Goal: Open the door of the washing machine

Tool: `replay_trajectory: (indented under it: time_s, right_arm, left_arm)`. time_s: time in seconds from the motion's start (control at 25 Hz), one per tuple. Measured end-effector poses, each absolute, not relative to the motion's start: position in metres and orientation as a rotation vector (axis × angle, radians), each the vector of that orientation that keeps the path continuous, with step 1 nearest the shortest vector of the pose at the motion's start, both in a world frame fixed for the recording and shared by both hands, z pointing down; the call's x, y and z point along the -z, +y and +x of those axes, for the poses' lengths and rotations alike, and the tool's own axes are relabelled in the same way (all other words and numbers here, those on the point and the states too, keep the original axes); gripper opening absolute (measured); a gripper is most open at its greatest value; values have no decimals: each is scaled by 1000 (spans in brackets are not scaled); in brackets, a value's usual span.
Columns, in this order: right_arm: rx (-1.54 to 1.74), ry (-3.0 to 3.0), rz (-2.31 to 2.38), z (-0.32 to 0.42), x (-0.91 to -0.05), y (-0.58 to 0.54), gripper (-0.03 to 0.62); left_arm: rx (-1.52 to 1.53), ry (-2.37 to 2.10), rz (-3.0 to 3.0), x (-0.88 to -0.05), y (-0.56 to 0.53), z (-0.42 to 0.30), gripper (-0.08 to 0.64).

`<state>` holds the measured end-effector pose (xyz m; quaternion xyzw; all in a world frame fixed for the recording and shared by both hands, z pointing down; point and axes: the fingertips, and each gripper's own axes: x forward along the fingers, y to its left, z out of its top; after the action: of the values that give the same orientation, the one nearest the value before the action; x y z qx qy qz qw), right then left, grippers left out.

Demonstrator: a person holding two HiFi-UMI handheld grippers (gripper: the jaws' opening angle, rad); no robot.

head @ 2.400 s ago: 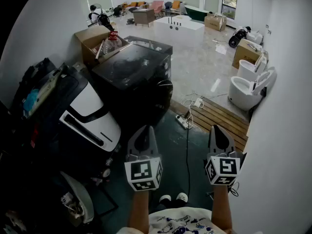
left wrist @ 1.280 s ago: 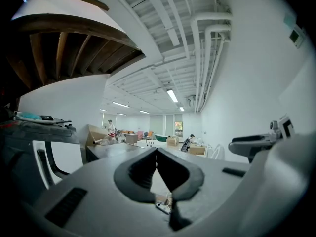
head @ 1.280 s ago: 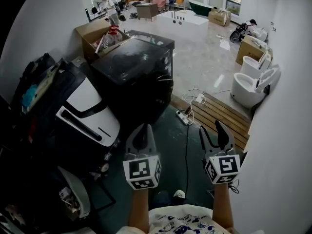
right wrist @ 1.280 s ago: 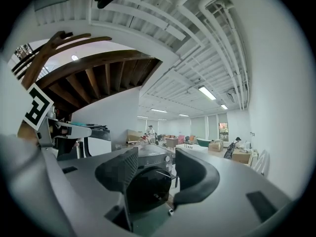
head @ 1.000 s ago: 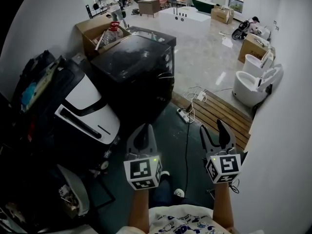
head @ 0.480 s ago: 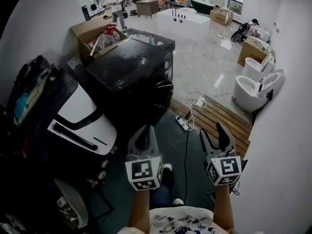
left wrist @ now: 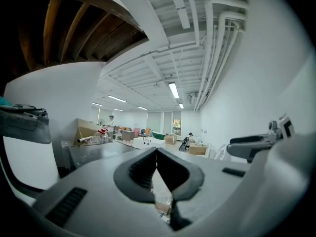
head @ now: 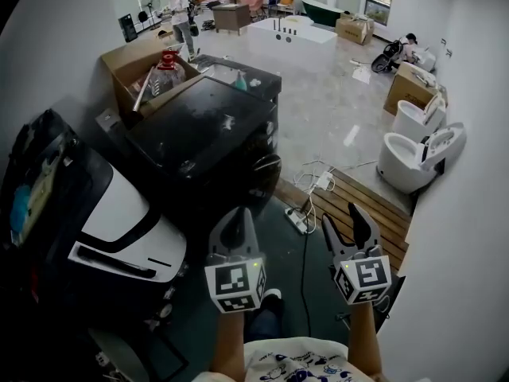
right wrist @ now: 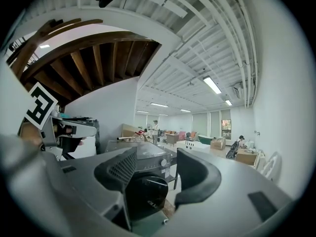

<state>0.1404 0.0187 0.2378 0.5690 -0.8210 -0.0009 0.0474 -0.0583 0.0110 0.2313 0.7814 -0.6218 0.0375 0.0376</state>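
The black washing machine (head: 208, 134) stands ahead and slightly left, well apart from both grippers, its round front door (head: 261, 175) lined up between the spread jaws of the right gripper (head: 345, 228), while the left gripper (head: 232, 223) is closed and empty.

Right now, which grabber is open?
The right gripper: its jaws stand apart, while the left gripper has its jaws shut together at the tips.

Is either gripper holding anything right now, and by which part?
Nothing is held. The left gripper is shut on empty air; the right gripper is open, and the washing machine door stands ahead of it, untouched.
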Motion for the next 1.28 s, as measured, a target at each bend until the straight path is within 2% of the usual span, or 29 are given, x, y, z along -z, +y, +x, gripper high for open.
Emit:
replay_trajectory:
  time_s: [0.4,0.84,1.28]
  right_arm:
    - [25,-2489,1742,124,-233,-73,247]
    - [-27,-2477,1668,114,-264,-133,247]
    - [-99,-2550,1479,115,-299,-241,247]
  left_arm:
    - [-128,-1887,2430,-227,-84,-72,3]
    - [-235,-1881,2372,-259,-129,-84,3]
    - [-270,-1926,2272,-283,-220,-73,3]
